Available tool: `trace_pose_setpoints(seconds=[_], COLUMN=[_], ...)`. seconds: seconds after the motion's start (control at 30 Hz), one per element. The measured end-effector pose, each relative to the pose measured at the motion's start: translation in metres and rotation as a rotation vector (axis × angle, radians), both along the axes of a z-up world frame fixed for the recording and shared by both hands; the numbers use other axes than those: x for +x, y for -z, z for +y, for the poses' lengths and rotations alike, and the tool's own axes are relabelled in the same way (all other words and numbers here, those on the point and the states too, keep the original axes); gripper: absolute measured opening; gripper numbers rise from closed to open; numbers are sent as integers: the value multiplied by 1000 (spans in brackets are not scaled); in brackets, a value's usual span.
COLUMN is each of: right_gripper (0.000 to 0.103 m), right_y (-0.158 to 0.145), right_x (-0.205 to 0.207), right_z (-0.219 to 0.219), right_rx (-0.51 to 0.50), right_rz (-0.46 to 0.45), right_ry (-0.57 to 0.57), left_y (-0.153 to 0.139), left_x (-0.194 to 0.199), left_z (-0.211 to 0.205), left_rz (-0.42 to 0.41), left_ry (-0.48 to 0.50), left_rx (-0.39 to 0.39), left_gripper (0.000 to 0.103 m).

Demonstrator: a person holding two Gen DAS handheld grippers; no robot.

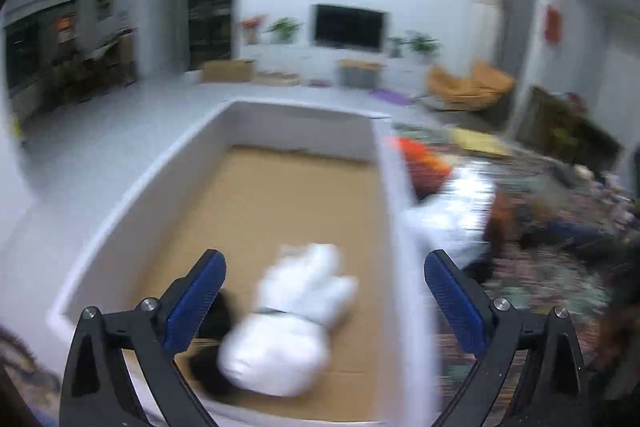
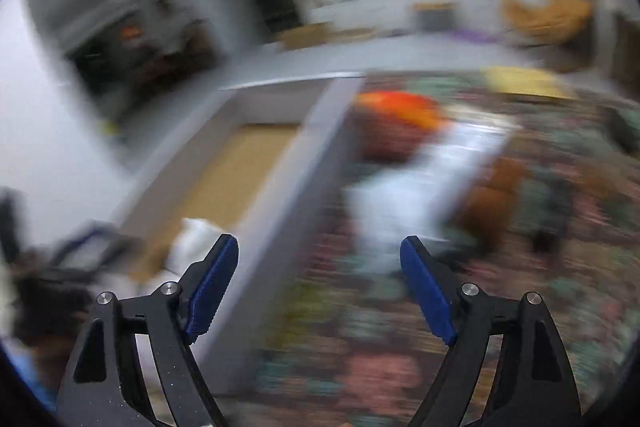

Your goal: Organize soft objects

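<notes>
A white plush toy lies on the brown cardboard floor of a white-walled box, with a dark soft thing beside it at its left. My left gripper hovers over that toy, jaws wide open, nothing between the blue pads. In the blurred right wrist view my right gripper is open over the box's right wall and the patterned rug. An orange-red soft toy, a white one and a brown one lie on the rug right of the box.
A multicoloured patterned rug spreads right of the box, with a yellow flat item at its far edge. Grey floor lies left of the box. Farther back stand a TV unit, cardboard boxes and an orange chair.
</notes>
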State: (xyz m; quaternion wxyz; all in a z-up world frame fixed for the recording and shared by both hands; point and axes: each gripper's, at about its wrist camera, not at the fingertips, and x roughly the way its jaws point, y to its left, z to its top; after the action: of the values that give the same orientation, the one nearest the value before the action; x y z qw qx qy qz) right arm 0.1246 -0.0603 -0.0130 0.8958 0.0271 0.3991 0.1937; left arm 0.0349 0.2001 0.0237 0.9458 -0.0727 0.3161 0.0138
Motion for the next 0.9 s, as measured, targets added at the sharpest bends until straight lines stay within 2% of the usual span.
trace_pose_setpoints(seconds=[0.13, 0.2, 0.27, 0.3, 0.37, 0.43, 0.53, 0.63, 0.9], right_gripper=[85, 85, 85, 85, 85, 85, 86, 88, 94], right_y=[66, 89, 98, 103, 109, 108, 118, 125, 124], right_x=[5, 2, -2, 0, 1, -1, 7, 15, 15], right_z=[-85, -118, -136, -145, -158, -162, -158, -160, -162], right_rx=[-160, -209, -257, -265, -214, -211, -242, -217, -208], right_rz=[94, 113, 116, 121, 150, 141, 165, 159, 139], right_ry=[282, 375, 425, 446, 462, 466, 463, 474, 497], left_y=[5, 24, 55, 70, 103, 125, 141, 156, 163], left_x=[-5, 0, 9, 16, 33, 46, 70, 90, 98], left_z=[-74, -116, -154, -167, -187, -194, -194, -188, -187], left_rz=[9, 59, 130, 160, 228, 234, 224, 264, 249], left_ry=[229, 321, 374, 382, 368, 344, 310, 291, 290], left_rx=[-43, -57, -44, -32, 12, 53, 91, 76, 76], left_gripper=[100, 100, 100, 100, 100, 100, 100, 100, 103])
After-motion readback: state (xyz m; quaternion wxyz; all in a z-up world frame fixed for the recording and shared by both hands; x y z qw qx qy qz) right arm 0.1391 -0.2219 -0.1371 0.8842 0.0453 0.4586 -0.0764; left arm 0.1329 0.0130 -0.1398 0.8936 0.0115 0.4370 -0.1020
